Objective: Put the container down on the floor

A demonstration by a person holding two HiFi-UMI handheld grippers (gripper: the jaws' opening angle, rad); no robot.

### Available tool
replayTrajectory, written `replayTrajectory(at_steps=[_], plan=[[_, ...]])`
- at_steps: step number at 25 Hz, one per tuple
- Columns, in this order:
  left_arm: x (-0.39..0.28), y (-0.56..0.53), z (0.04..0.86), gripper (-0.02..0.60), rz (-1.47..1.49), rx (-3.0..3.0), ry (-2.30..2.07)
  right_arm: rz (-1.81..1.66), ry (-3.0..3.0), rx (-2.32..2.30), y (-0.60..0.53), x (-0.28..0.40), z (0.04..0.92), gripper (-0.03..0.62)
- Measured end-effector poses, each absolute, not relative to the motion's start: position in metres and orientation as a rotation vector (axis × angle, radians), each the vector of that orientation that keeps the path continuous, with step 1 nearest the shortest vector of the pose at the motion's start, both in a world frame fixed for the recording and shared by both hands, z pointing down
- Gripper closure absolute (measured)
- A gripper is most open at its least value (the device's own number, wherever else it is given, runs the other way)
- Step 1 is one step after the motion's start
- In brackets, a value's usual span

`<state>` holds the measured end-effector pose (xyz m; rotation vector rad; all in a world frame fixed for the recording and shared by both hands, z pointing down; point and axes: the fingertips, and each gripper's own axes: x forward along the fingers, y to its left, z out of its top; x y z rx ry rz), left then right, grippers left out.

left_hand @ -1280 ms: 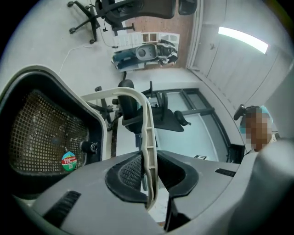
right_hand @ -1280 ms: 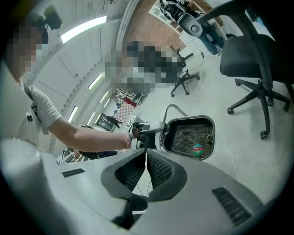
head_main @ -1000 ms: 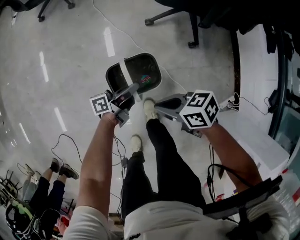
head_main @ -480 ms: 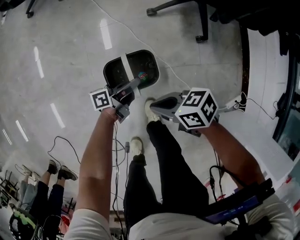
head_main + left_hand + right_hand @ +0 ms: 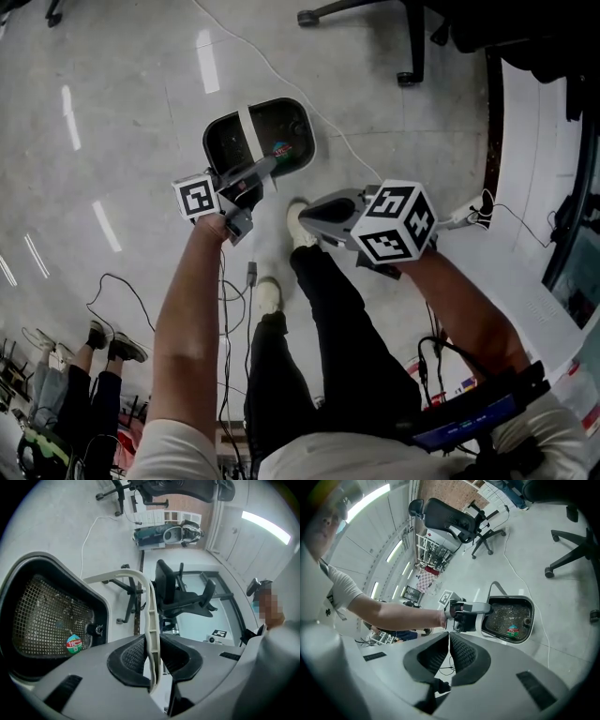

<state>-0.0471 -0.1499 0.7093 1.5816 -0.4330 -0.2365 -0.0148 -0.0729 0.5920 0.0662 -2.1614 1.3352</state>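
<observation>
The left tongs [image 5: 152, 645] are clamped on the white handle [image 5: 151, 606] of the black container [image 5: 220, 141] — it sits just ahead of the person's shoe [image 5: 299, 223], whether touching the floor [image 5: 122, 112] I cannot tell. The right tongs [image 5: 449, 641] are pressed together, empty

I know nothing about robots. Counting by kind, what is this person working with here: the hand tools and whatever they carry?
grippers: 2, the left gripper clamped on the white handle, the right gripper shut and empty
black container: 1
Total: 3
</observation>
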Motion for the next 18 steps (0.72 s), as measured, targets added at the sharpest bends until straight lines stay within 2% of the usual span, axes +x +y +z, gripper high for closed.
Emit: replayTrajectory(at_steps=[18], plan=[[-0.049, -0.149, 0.712, 0.503, -0.198, 1.586, -0.434, 1.260, -2.098, -0.029, -0.072, -0.035, 0.604, 0.577]])
